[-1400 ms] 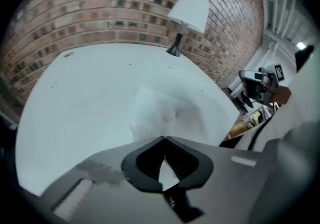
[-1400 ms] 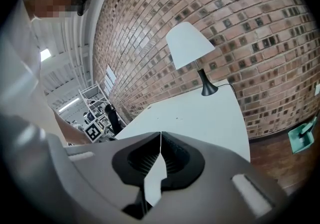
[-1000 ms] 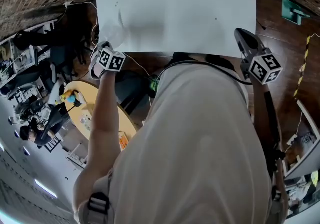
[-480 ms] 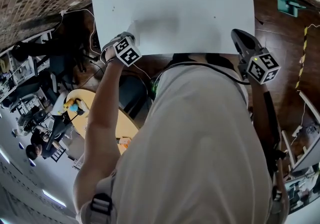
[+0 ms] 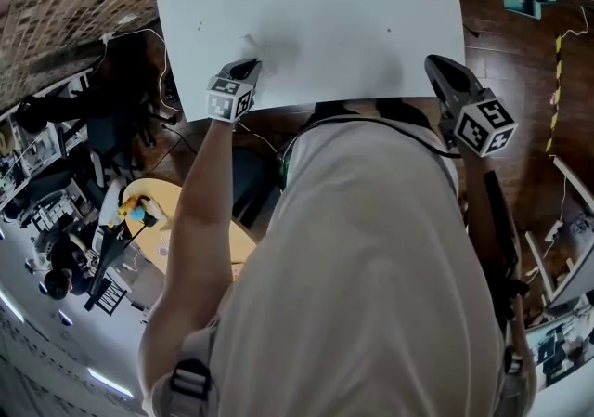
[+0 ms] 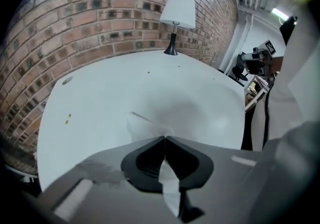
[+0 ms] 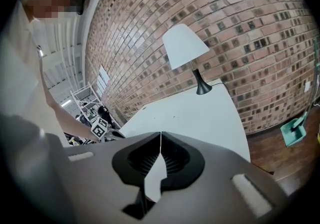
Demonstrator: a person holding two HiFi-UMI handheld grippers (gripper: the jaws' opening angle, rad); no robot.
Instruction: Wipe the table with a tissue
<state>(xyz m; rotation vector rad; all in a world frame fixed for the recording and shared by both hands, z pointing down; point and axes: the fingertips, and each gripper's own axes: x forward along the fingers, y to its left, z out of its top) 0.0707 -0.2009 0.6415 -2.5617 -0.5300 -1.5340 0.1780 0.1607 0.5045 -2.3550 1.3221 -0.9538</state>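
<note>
The left gripper (image 6: 164, 138) is clamped on a thin white paper tissue (image 6: 146, 126). The tissue's free end lies spread on the white rectangular table (image 5: 371, 25) near its front-left edge (small brown specks (image 6: 67, 116) dot the top). The right gripper (image 7: 160, 134), closed and empty, hangs beside the table's near right corner.

My left gripper (image 5: 247, 64) points steeply down at the end of my bare, outstretched left forearm (image 5: 200, 211). Its jaws are pressed together on a white tissue (image 6: 146, 125), and a strip of it trails back between them. My right gripper (image 5: 438, 67) hangs out to the other side, tilted only slightly down, with its jaws closed tip to tip and nothing between them.
</note>
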